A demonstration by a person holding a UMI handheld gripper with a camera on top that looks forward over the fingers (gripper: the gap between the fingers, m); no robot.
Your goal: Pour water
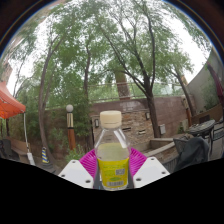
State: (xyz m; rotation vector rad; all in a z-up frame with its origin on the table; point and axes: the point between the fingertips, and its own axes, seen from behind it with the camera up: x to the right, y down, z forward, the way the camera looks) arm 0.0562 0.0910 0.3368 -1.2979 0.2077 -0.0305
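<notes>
Between my jaws stands a clear bottle (pixel 112 152) with a cream-white cap and a bright yellow label carrying small dark print that I cannot read. My pads (pixel 92 160) show magenta on either side of it, set in my white fingers. Beyond the bottle, a wall (pixel 125 118) runs in reddish-brown brick, and a post (pixel 70 128) of the same rusty tone carries a pale round lamp. The trees (pixel 120 45) spread mottled green leaves on dark grey-brown trunks against a washed-out white sky. Off to one side sits an orange-red canopy (pixel 9 103), and to the other a black grill (pixel 195 145).
</notes>
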